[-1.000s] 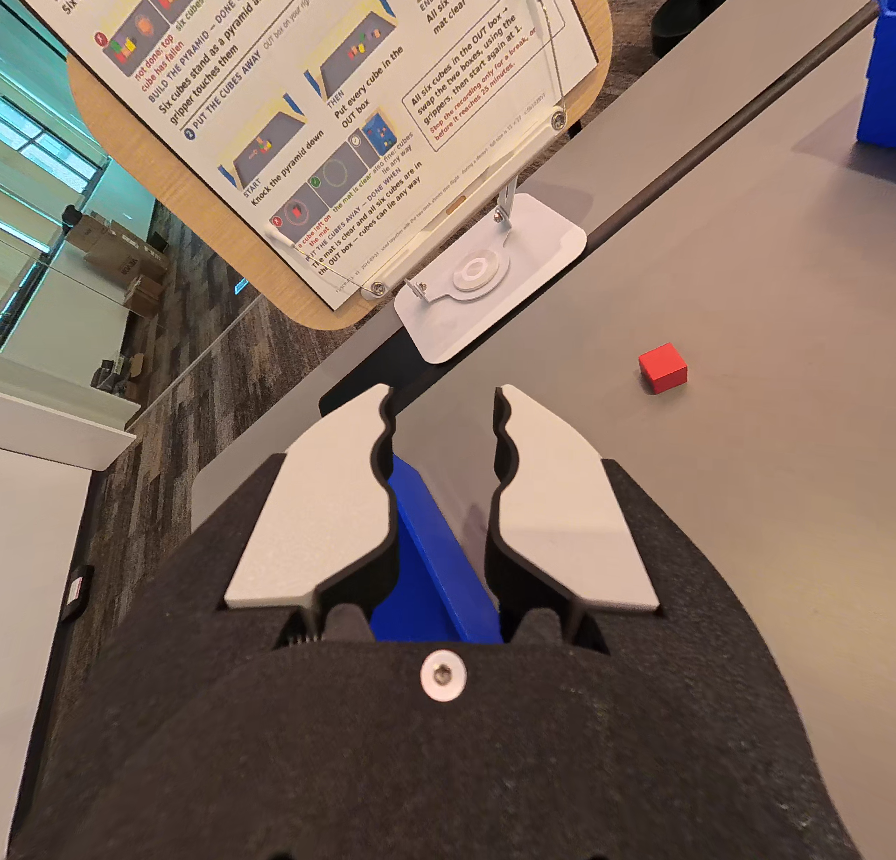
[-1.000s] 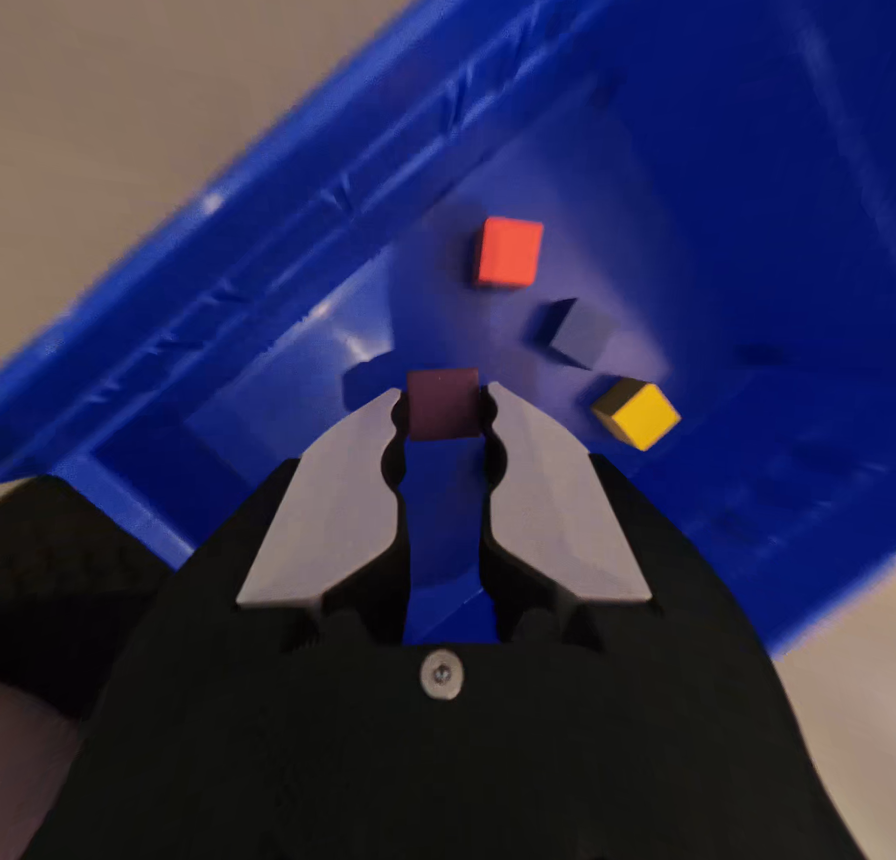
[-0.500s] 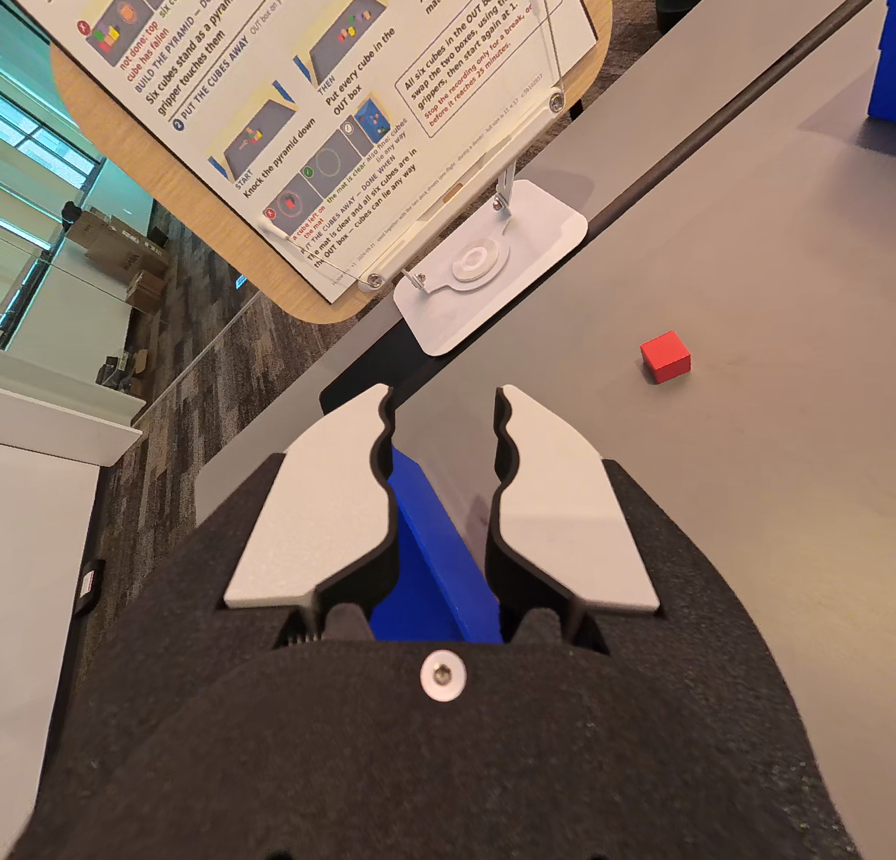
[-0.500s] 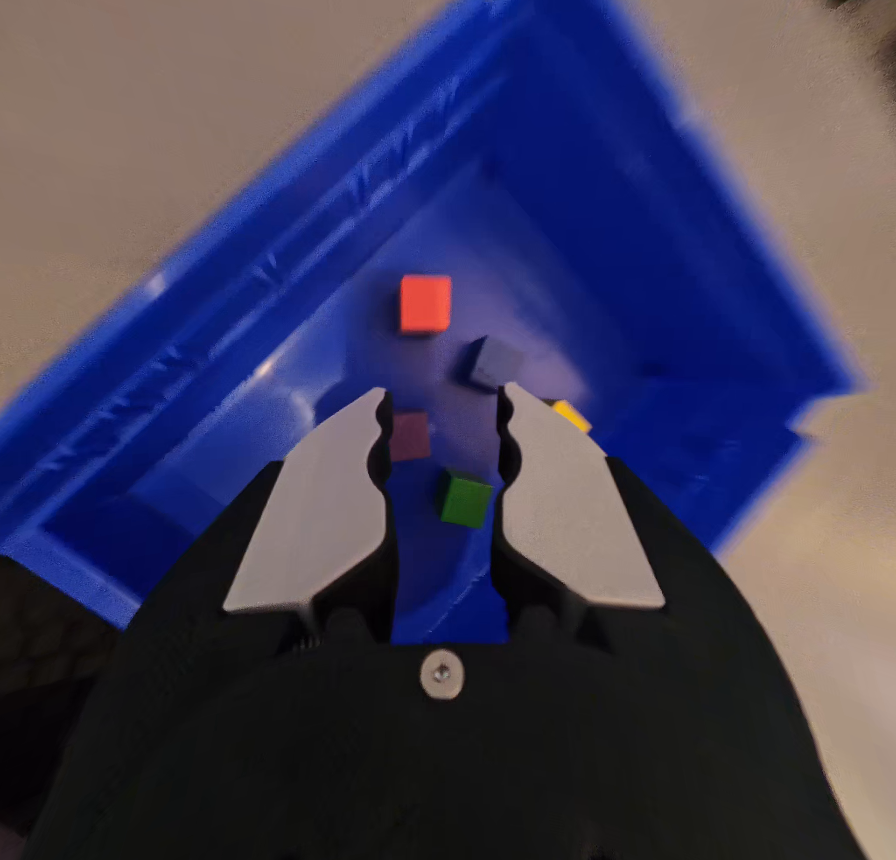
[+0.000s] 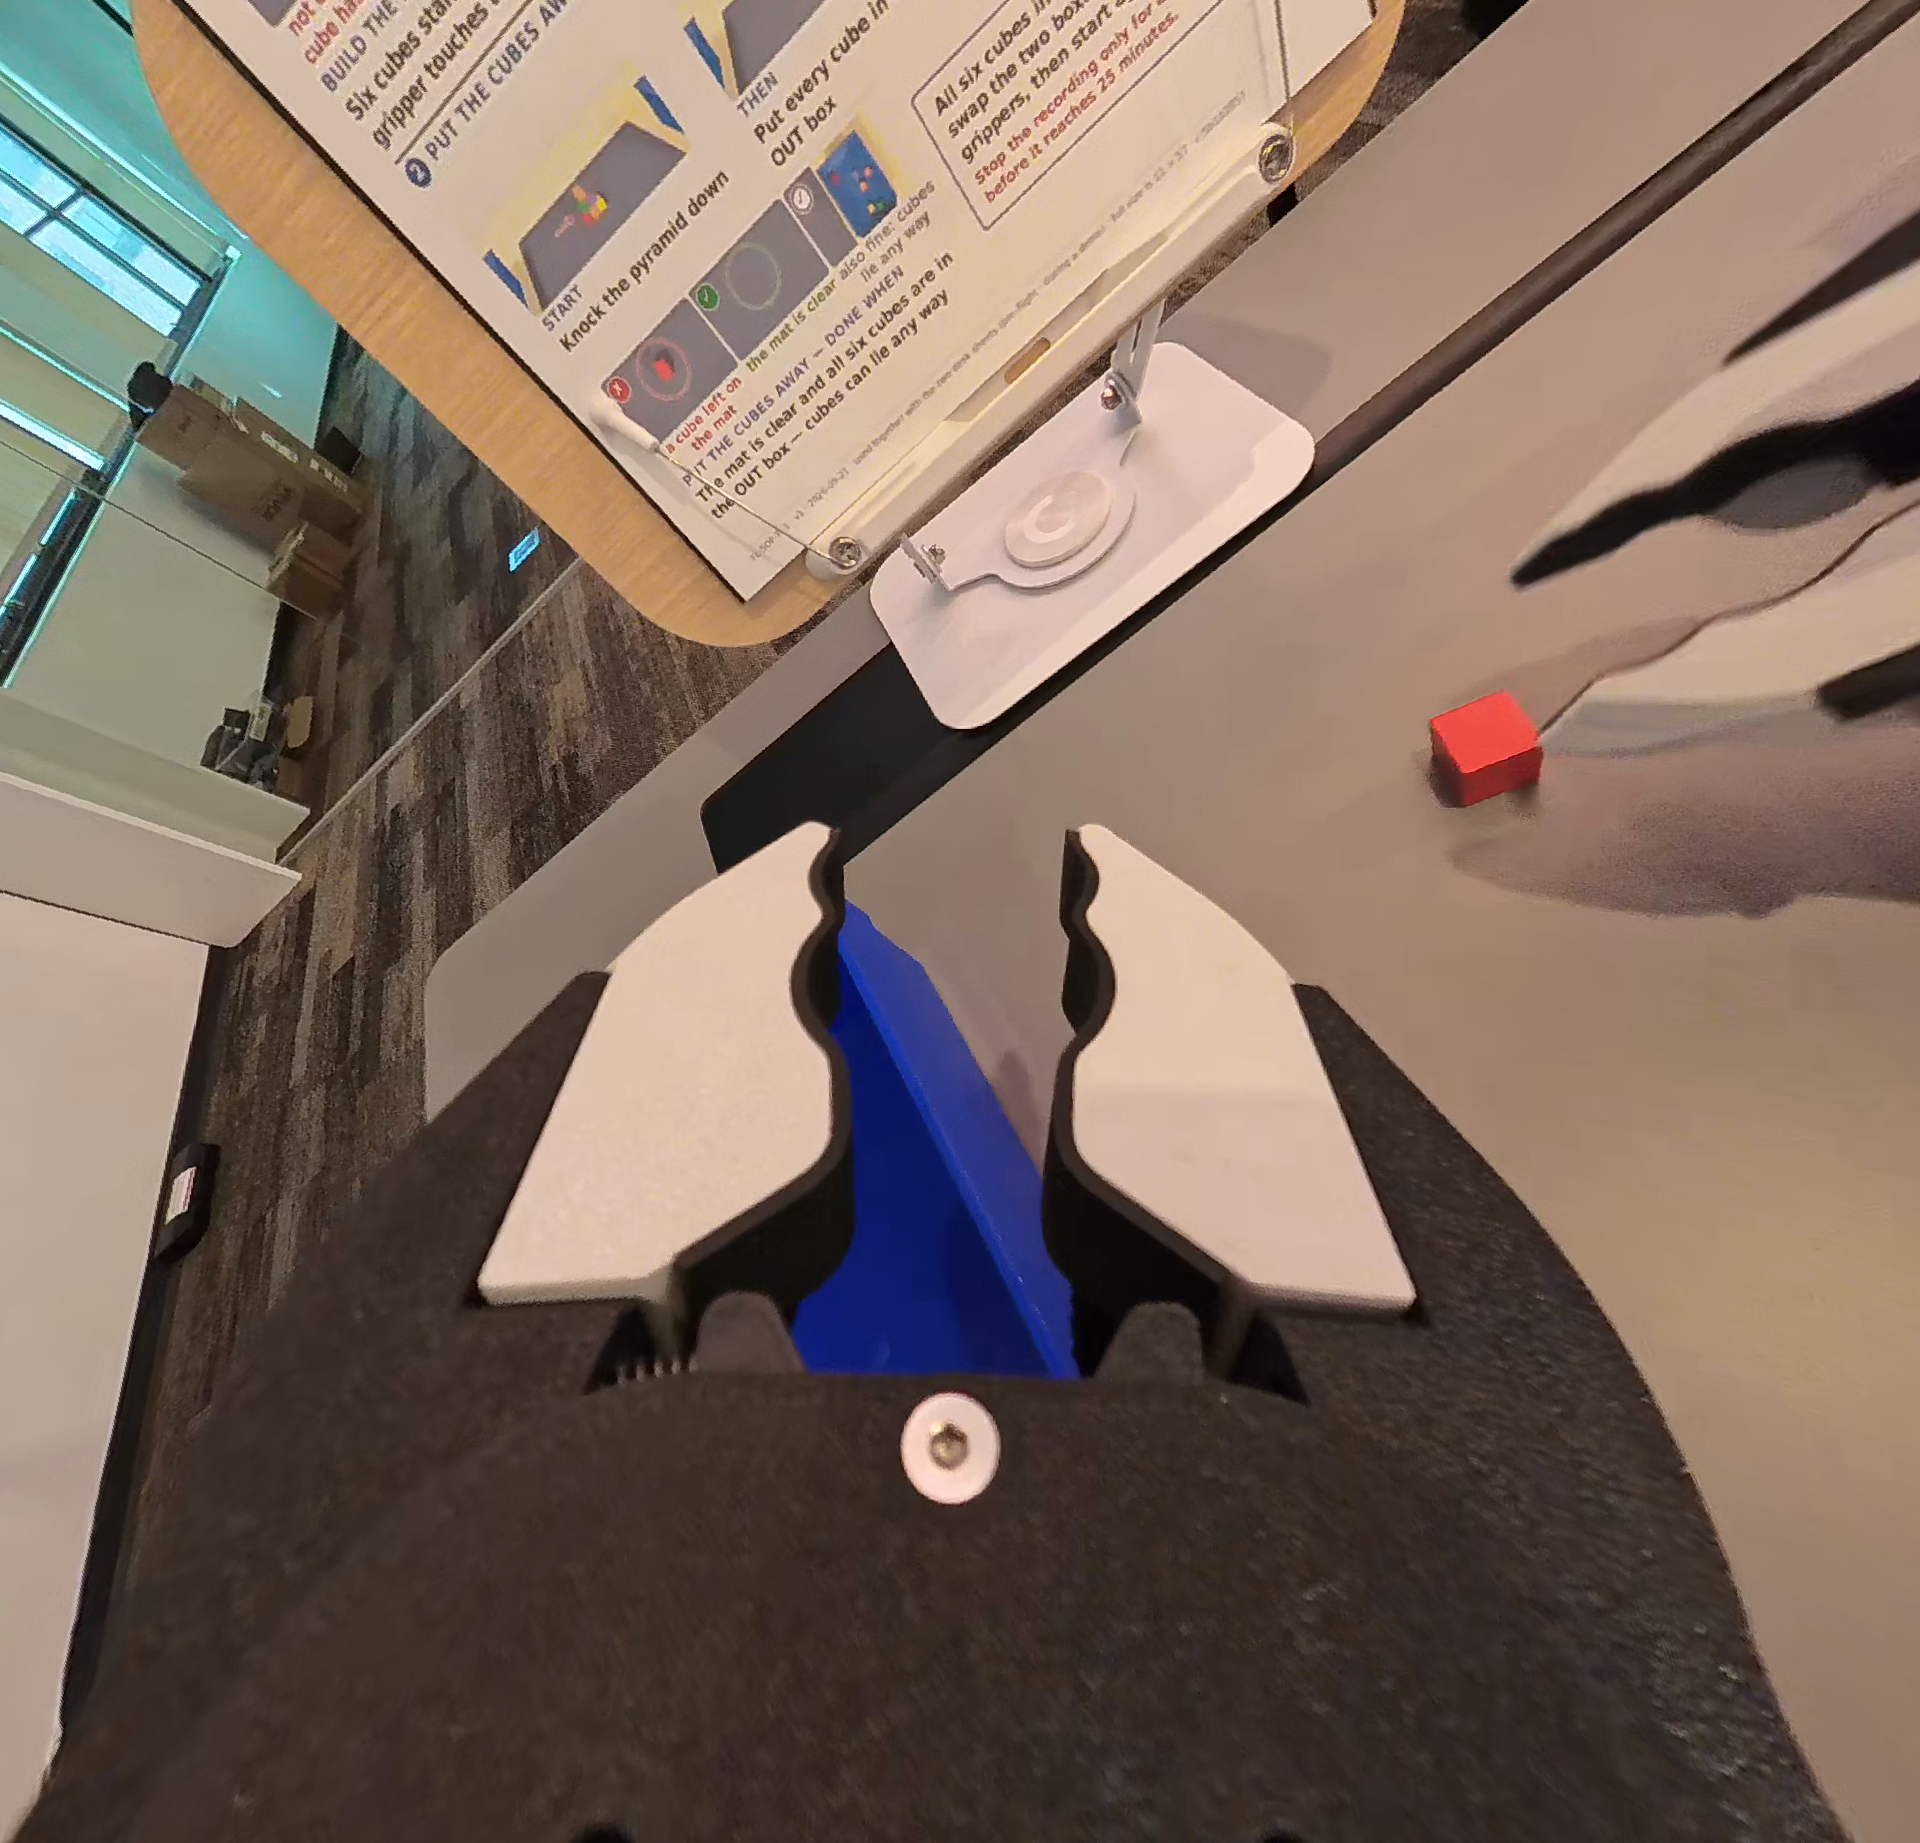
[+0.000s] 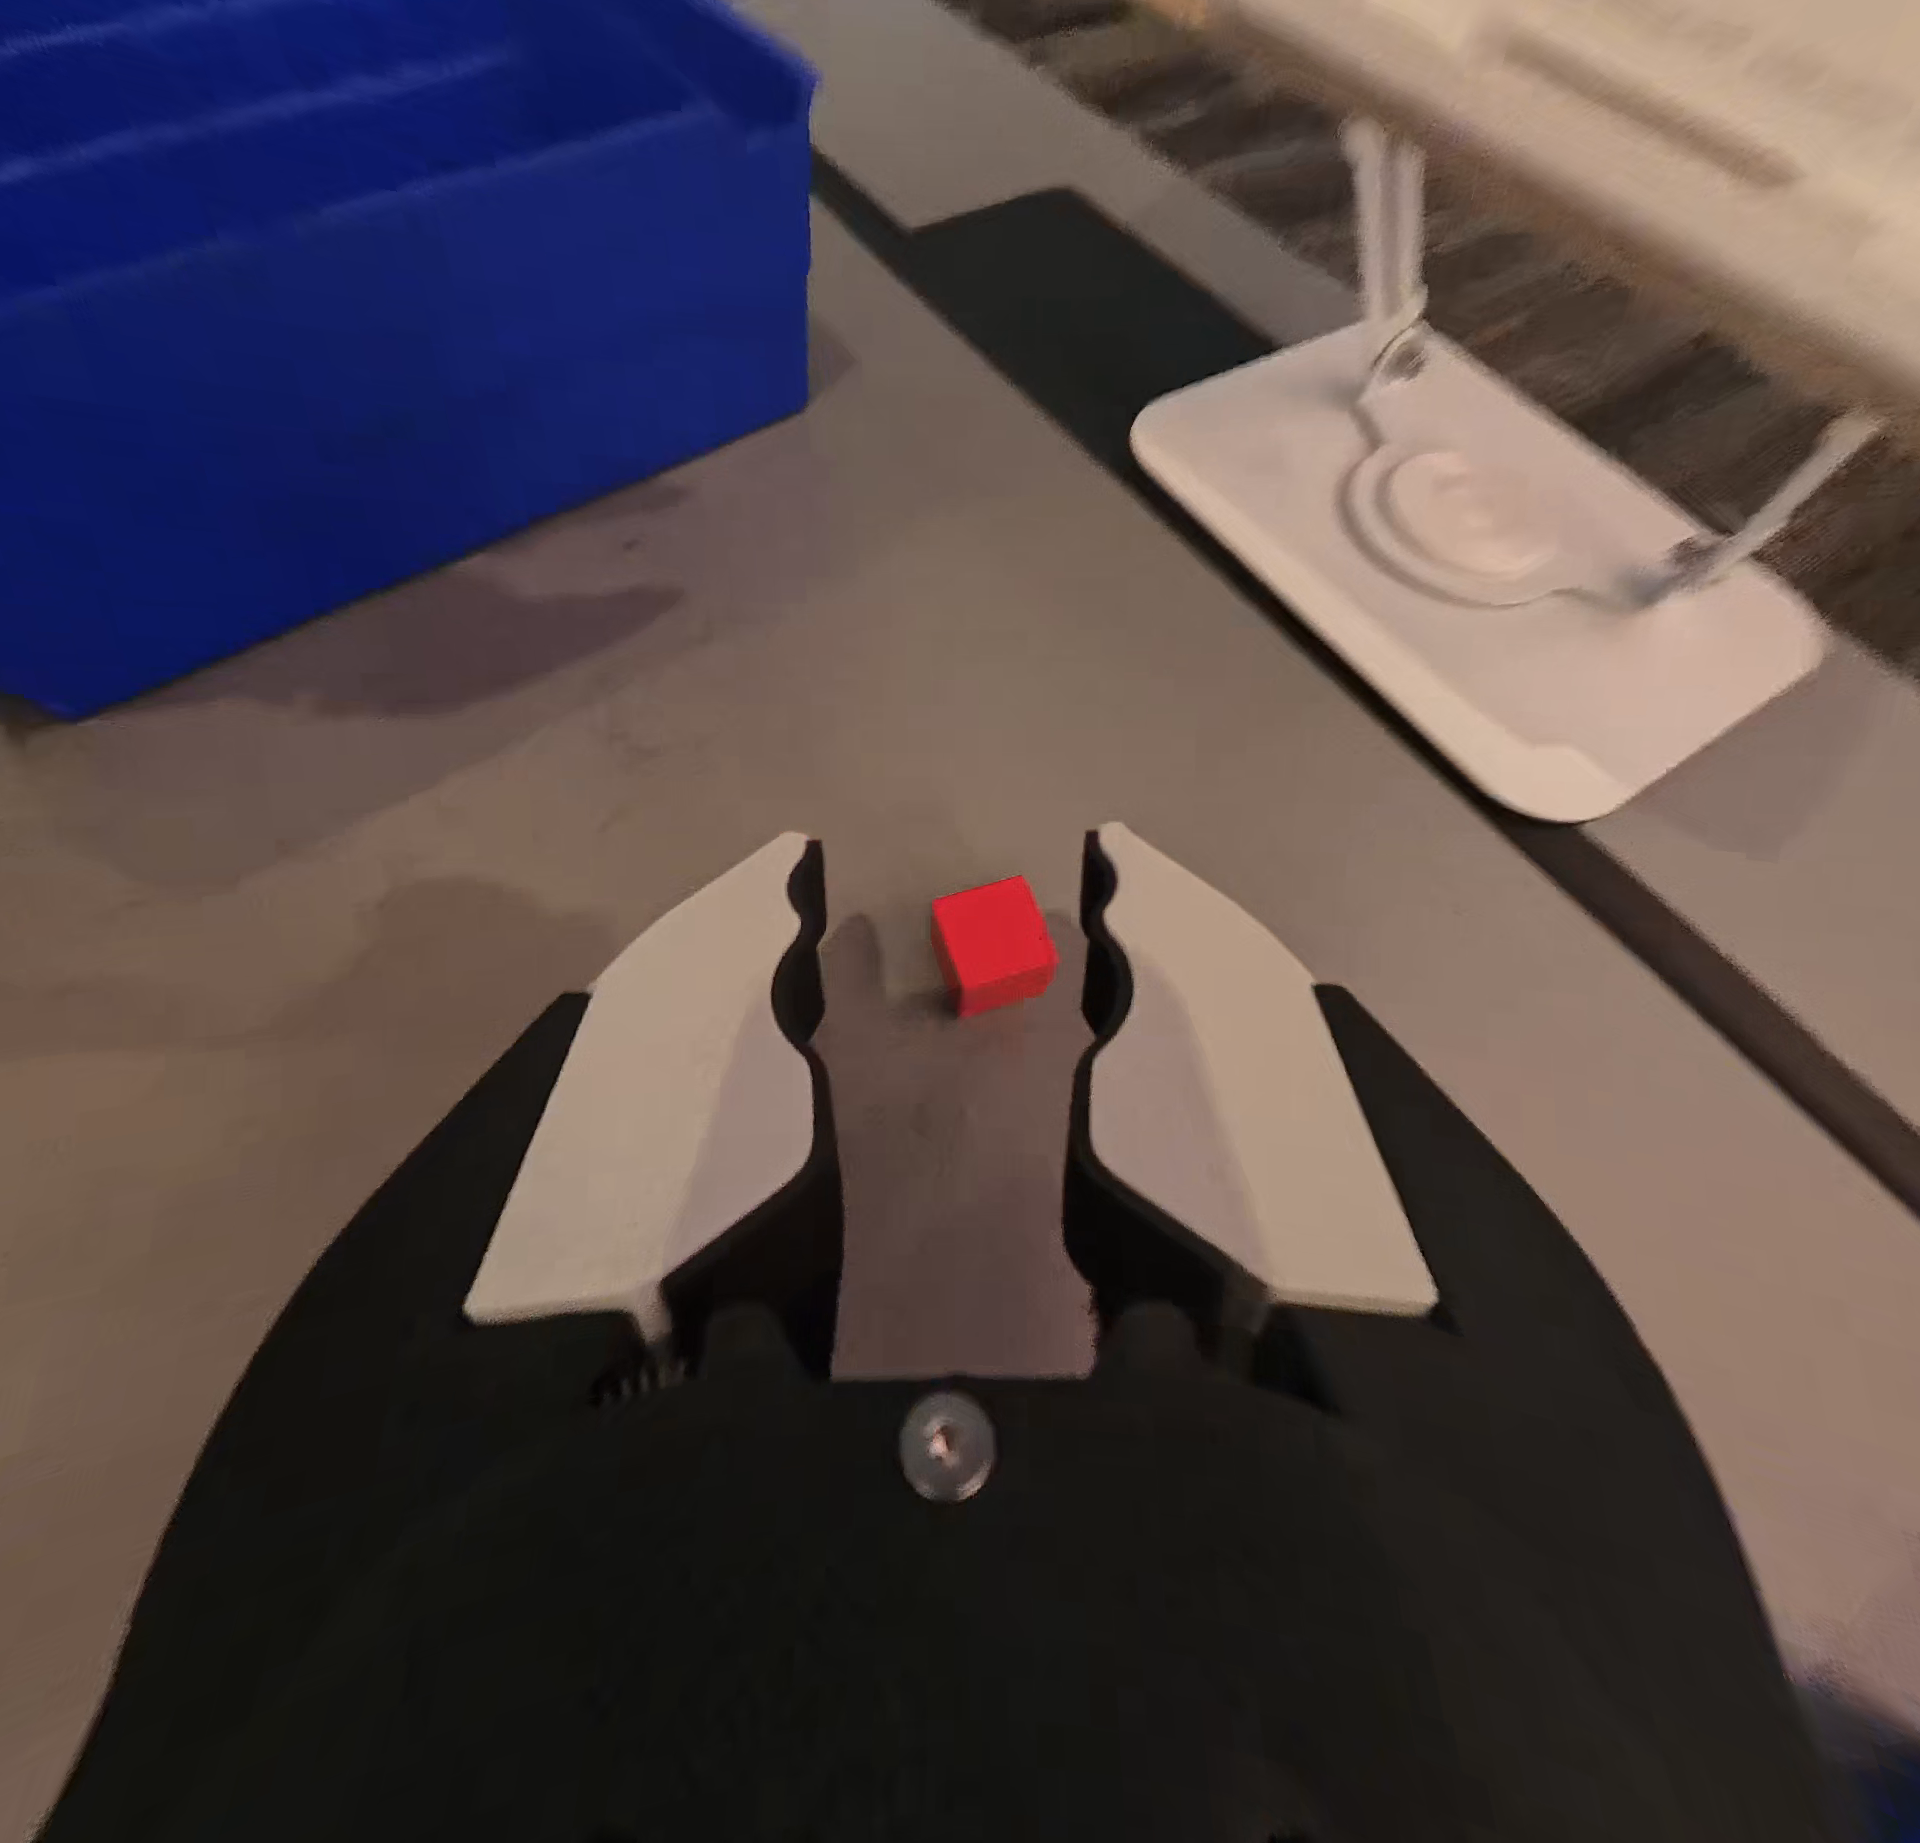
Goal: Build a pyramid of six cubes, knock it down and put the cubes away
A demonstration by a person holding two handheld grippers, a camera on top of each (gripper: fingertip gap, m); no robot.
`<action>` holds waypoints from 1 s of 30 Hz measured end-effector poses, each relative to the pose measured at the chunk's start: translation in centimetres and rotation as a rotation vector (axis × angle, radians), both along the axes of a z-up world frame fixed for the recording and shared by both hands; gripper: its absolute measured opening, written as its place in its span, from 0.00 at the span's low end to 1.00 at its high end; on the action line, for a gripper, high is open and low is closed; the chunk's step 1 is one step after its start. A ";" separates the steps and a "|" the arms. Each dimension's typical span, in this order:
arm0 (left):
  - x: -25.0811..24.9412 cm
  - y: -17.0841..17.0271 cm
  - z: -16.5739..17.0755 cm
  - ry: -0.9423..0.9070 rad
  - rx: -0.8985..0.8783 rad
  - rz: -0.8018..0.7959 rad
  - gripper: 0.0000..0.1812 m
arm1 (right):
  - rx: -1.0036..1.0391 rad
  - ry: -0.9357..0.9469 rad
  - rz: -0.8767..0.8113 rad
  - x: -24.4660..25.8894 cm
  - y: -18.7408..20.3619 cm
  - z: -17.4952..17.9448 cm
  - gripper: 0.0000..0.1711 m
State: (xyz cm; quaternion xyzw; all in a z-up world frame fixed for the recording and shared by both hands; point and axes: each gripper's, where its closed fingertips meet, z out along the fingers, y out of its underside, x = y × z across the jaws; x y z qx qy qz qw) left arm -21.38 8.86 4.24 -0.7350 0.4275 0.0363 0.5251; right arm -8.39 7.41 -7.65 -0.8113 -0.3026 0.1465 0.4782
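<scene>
A single red cube [image 6: 992,946] sits on the grey counter [image 6: 312,962], a small block with sharp edges, flat matte faces and an even bright red; in the right wrist view its top face is lit and the side facing the camera is slightly darker, and it casts a short shadow to its lower left. In that view it lies just above the middle of the frame, between the tips of the right tongs [image 6: 951,848], nearer the right-hand finger, touching neither. The right tongs are released, their pale grey fingers [image 6: 686,1066] spread wider than the cube and holding nothing.

In the upper left of the right wrist view stands a blue box [image 6: 416,287] with ribbed walls, well apart from the cube; what lies inside it cannot be seen from here. In the upper right is the white base [image 6: 1455,630] of a stand, blurred, with its board above.

In the left wrist view the same cube [image 5: 1484,747] shows at the right of the frame, standing square on the counter [image 5: 1351,1118], with the blurred fingers of the right tongs [image 5: 1558,640] just beside it at the right edge. The left tongs [image 5: 948,837] fill the lower half of that frame, released and empty; a blue box wall [image 5: 914,1170] shows through the gap between their fingers. An instruction board [image 5: 727,183] on a white base [image 5: 1091,546] occupies the upper part of the frame.
</scene>
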 end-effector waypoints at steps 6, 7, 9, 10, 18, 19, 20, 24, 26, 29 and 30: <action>0.4 -0.1 -0.1 0.011 0.001 -0.011 0.22 | -0.121 -0.140 0.018 -0.4 1.1 -5.6 0.29; 0.4 -0.1 -0.2 0.014 0.000 -0.013 0.22 | -0.139 -0.150 0.011 -0.2 1.2 -6.1 0.29; 0.6 -0.1 -0.3 0.016 0.000 -0.017 0.22 | -0.155 -0.174 0.005 0.1 1.5 -7.0 0.28; 0.7 -0.1 -0.3 0.017 0.000 -0.019 0.22 | -0.167 -0.189 0.001 0.3 1.5 -7.5 0.24; 0.9 0.0 -0.5 0.017 0.003 -0.018 0.22 | -0.193 -0.136 0.020 0.0 1.0 -6.4 0.18; 1.0 0.0 -0.5 0.015 0.006 -0.018 0.22 | -0.184 -0.138 0.023 0.1 0.8 -5.6 0.18; 1.0 -0.1 -0.5 0.015 0.008 -0.019 0.22 | -0.166 -0.138 0.024 0.1 0.5 -4.5 0.18; 1.4 -0.3 -0.5 0.026 0.014 -0.027 0.22 | -0.078 -0.143 0.029 1.4 -1.7 1.9 0.18; 1.5 -0.4 -0.7 0.032 0.012 -0.030 0.22 | -0.030 -0.195 0.015 3.6 -3.6 5.5 0.18; 1.6 -0.6 -0.7 0.035 0.011 -0.036 0.22 | -0.023 -0.261 -0.030 8.8 -7.5 9.3 0.18; 1.6 -0.7 -0.7 0.035 0.010 -0.038 0.22 | -0.051 -0.261 -0.045 10.7 -9.1 9.6 0.17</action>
